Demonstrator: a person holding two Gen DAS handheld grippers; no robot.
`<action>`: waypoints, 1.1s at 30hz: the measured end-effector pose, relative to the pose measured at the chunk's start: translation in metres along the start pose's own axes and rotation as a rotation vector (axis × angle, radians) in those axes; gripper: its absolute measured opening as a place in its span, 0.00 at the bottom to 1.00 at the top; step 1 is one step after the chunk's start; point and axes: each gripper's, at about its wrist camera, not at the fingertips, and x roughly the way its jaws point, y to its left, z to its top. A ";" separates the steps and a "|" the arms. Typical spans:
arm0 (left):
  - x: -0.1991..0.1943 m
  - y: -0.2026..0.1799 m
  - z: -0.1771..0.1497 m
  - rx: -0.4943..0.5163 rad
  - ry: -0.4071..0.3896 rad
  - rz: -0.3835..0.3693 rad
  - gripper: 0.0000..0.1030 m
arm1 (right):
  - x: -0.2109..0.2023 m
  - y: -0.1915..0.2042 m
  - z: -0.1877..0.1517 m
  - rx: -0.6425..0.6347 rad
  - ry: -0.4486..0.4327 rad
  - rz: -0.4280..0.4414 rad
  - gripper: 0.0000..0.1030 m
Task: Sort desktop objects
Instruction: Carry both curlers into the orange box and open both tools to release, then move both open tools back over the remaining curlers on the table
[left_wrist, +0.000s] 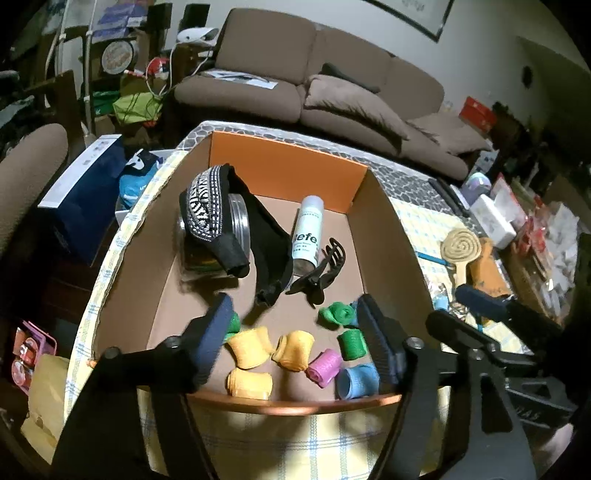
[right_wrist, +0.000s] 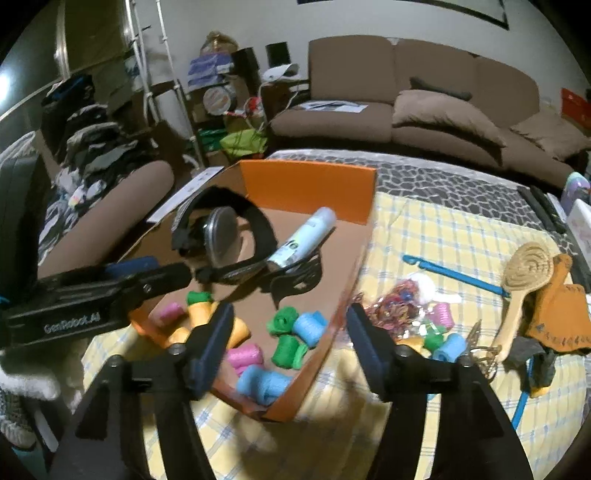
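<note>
An open cardboard box (left_wrist: 384, 229) with an orange back wall sits on the checked tablecloth. Inside lie a black patterned headband (left_wrist: 207, 210) over a jar, a white spray bottle (left_wrist: 308, 229), a black hair claw (left_wrist: 321, 273) and several coloured hair rollers (left_wrist: 295, 349). My left gripper (left_wrist: 295, 332) is open and empty above the rollers at the box's near end. My right gripper (right_wrist: 291, 339) is open and empty over the box's near right corner (right_wrist: 317, 354). More rollers (right_wrist: 443, 339), a bag of hair ties (right_wrist: 395, 306) and a wooden brush (right_wrist: 524, 280) lie on the cloth to the right.
A blue stick (right_wrist: 454, 275) and an orange pouch (right_wrist: 561, 310) lie by the brush. The other gripper (right_wrist: 92, 291) shows at left in the right wrist view. A brown sofa (left_wrist: 332, 85) stands behind the table. Boxes and packets (left_wrist: 495, 218) crowd the table's right edge.
</note>
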 end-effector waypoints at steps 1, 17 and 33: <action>0.001 -0.001 0.000 0.003 0.001 0.003 0.71 | -0.001 -0.001 0.000 0.004 -0.005 -0.004 0.69; 0.007 -0.006 -0.002 0.029 0.012 0.025 1.00 | 0.002 -0.020 -0.001 0.046 0.001 -0.096 0.99; 0.017 -0.048 -0.007 0.088 0.028 -0.005 1.00 | -0.015 -0.059 -0.006 0.114 -0.010 -0.135 0.99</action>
